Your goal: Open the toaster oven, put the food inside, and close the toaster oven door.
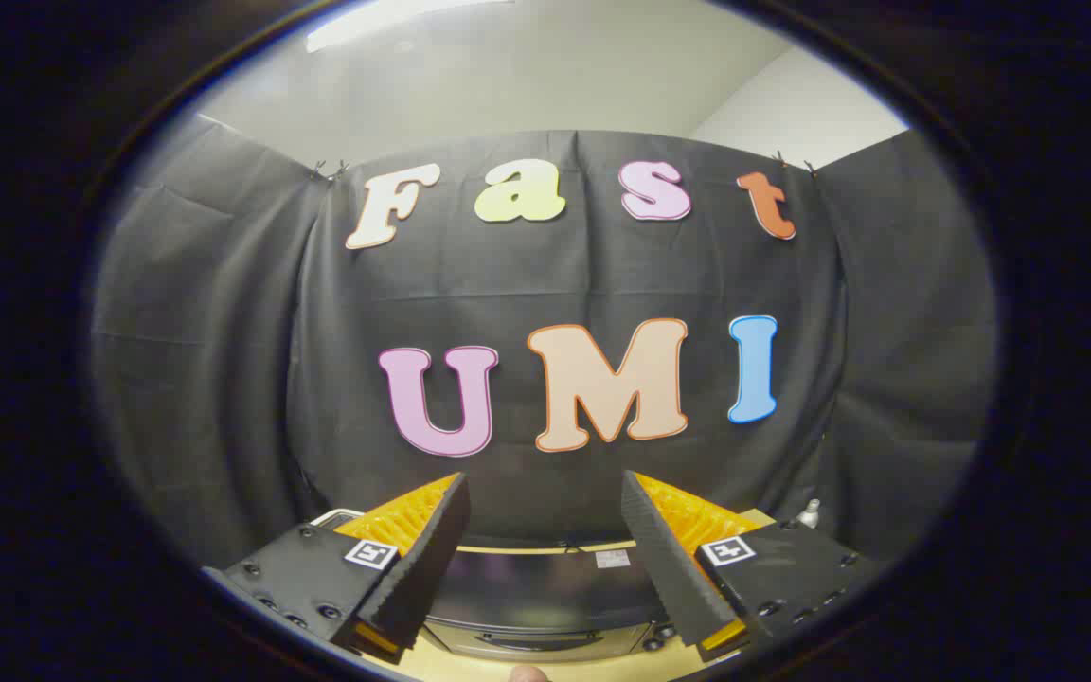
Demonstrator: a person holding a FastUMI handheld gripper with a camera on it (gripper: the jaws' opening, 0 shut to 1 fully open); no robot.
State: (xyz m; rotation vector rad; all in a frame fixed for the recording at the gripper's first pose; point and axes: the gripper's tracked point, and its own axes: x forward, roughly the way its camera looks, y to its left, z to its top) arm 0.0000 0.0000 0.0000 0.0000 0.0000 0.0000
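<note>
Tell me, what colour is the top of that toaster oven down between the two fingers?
Glossy black top on the toaster oven, seen in the gripper view.

Black cloth wall [545, 284] (creased, clipped at top), pale ceiling [527, 76] above, ceiling light strip [394, 21].

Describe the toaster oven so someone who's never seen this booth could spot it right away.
Start at the black cloth wall at the back and drop to the wooden table at its foot. The toaster oven sits there, a low dark box seen between and below the open gripper fingers. Its glossy dark top and silver front with a handle set it apart.
</note>
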